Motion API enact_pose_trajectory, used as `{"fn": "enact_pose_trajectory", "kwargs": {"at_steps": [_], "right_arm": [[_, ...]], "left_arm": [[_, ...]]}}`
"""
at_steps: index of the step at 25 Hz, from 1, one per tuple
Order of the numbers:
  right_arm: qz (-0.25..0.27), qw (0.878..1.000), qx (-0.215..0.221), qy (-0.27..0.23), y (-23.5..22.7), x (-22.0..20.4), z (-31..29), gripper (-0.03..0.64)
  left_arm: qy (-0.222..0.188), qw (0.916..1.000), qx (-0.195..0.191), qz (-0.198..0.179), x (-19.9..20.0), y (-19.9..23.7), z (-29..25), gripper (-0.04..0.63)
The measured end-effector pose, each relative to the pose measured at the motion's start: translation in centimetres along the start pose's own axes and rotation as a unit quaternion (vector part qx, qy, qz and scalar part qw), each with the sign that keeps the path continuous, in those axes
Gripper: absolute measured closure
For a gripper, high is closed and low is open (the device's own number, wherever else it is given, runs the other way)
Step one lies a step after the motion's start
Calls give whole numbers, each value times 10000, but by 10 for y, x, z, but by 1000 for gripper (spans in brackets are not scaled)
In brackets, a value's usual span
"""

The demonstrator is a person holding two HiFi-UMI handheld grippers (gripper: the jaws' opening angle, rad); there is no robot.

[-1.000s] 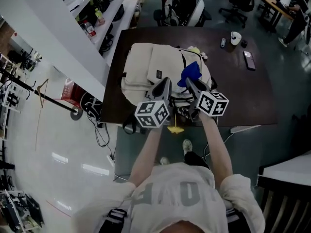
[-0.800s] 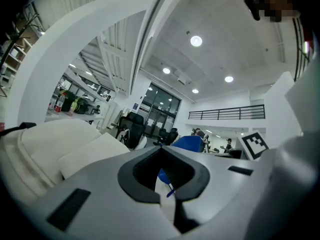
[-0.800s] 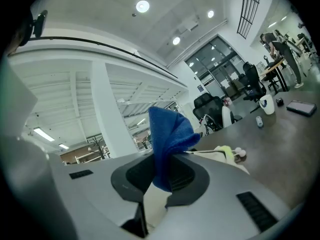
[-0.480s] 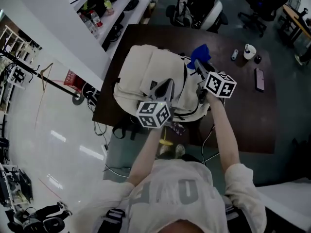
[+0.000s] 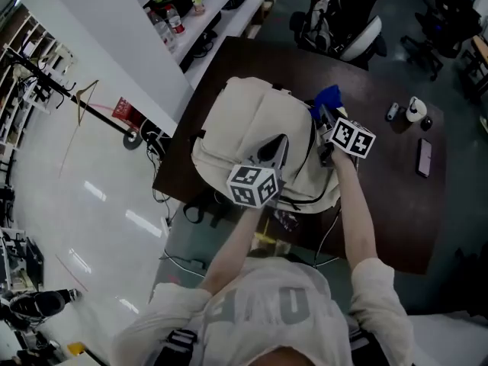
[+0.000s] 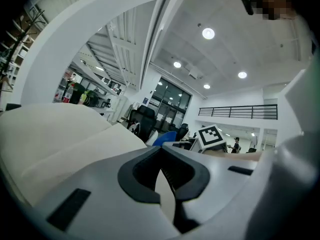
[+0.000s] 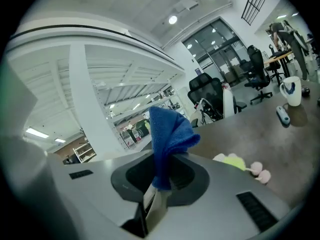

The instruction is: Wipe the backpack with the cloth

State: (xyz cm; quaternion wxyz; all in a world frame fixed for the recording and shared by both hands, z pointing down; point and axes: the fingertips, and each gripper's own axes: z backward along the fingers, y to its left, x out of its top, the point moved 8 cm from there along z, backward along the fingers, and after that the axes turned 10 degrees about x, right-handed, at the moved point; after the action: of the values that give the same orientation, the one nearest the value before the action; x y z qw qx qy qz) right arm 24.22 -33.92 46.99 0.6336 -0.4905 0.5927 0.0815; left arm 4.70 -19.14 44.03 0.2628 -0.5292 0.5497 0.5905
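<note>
Your right tool (image 7: 157,186) is clamped on the blue cloth (image 7: 167,131), at the far right edge of the backpack (image 5: 255,120). Your left tool (image 6: 161,178) has its jaws together with nothing between them, over the backpack's near side. On the dark table (image 5: 385,204) past the right tool are a mug (image 7: 291,91), a remote (image 7: 283,115) and a soft toy (image 7: 240,163). A phone (image 5: 425,157) lies to its right. An office chair (image 5: 358,40) stands behind the table.

Backpack (image 5: 252,128) — cream woven fabric, matt. Cloth (image 7: 167,129) at the backpack's far edge: blue, fleecy nap. Table (image 5: 396,197) beneath the backpack — dark, smooth, matt.
</note>
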Motion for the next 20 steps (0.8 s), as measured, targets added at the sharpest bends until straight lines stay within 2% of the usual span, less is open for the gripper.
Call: {"fn": "enact_pose_trajectory", "kwargs": {"at_steps": [3,6,12,20], "right_arm": [[-101,9998,27,147,-1,-14,-3,574],[-367,9993,52,-17,2,-23,3,574],[-192,9998,0,-10,22,-35,34,574],[-456,9988,-177,36,59,-90,85,574]], "left_arm": [[-33,10000,-72,5,0,1,0,591],[-67,9999,-146,-13,-1,0,4,591],[-81,9997,-222,-2,-7,-2,28,592],[-34,9994,-341,-14,-15,-2,65,591]]}}
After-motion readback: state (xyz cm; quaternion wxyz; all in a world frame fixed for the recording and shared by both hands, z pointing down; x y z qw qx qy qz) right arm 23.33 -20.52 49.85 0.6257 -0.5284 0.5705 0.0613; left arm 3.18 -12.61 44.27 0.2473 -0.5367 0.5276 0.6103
